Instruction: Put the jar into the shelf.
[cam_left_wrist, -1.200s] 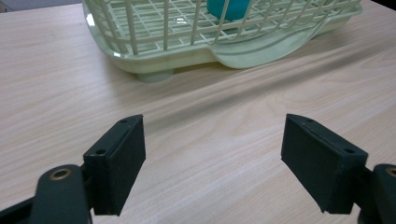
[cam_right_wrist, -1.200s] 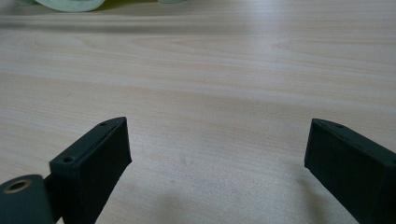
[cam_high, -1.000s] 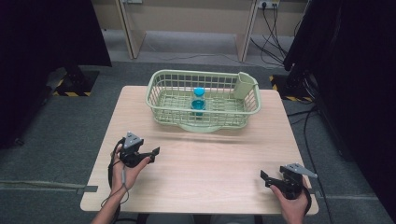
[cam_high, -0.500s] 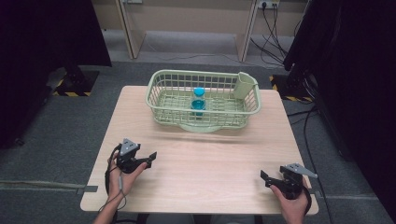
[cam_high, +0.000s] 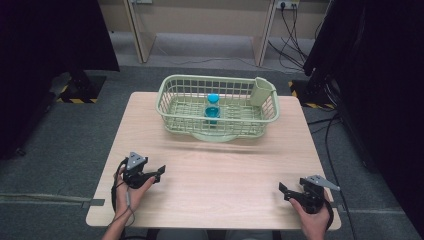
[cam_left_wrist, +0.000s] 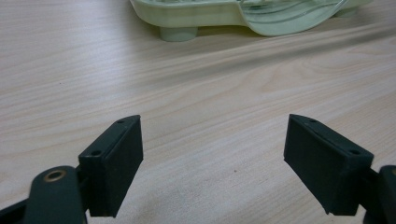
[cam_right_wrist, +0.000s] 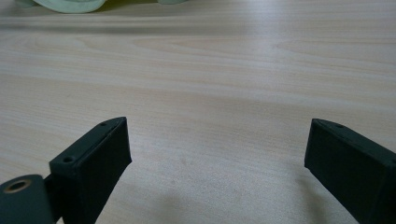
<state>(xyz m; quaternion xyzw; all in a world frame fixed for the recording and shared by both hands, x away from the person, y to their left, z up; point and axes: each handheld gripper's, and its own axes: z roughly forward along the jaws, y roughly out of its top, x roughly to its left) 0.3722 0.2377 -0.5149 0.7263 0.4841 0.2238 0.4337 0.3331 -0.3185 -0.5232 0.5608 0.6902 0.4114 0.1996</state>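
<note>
Lower now, left gripper (cam_high: 161, 171) nears the table (cam_high: 220, 165) edge; both grippers' fingers spread, holding nothing.

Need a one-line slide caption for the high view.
Both open grippers, left gripper and right gripper, rest near the wooden table's front edge; blue plastic bottle stands in pale green basket.

Table (cam_high: 215, 175) of pale matt wood grain; basket (cam_high: 170, 107) of smooth green plastic; gripper pads (cam_left_wrist: 119, 158) matt black.
</note>
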